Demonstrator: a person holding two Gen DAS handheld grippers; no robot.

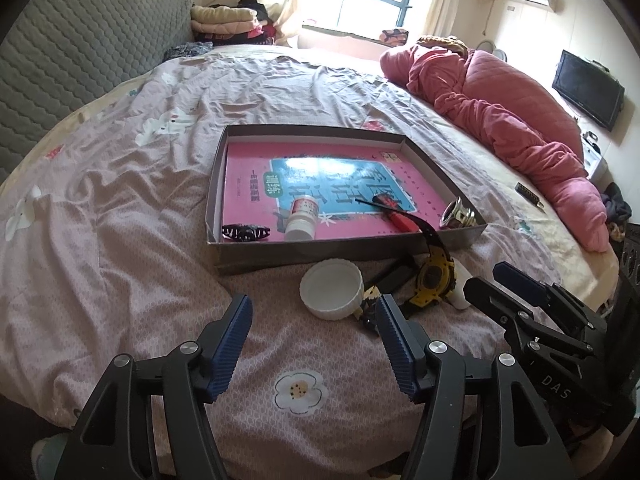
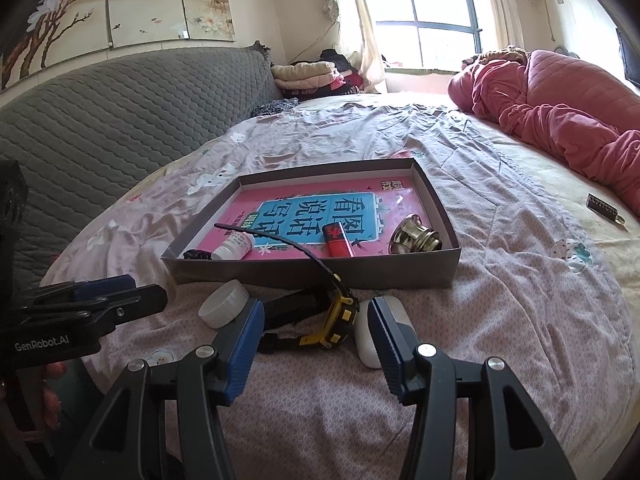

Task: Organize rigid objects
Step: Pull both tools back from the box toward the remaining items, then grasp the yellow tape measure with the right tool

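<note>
A grey cardboard tray (image 1: 304,249) (image 2: 312,272) lies on the bed, lined with a pink book. In it are a white pill bottle (image 1: 303,219) (image 2: 234,247), a red lighter (image 1: 402,220) (image 2: 338,236), a black hair clip (image 1: 246,233) and a metal bell-like piece (image 1: 458,212) (image 2: 414,236). In front of the tray lie a white lid (image 1: 332,288) (image 2: 223,303), a yellow-black watch (image 1: 434,278) (image 2: 334,320) with its strap over the tray edge, and a white case (image 2: 366,336). My left gripper (image 1: 314,346) is open near the lid. My right gripper (image 2: 316,344) is open around the watch.
A pink quilt (image 1: 500,100) (image 2: 560,96) is heaped on the bed's right side. A small dark bar (image 1: 528,192) (image 2: 602,206) lies on the sheet near it. A grey headboard (image 1: 80,60) stands at the left. Folded clothes (image 1: 228,20) sit by the window.
</note>
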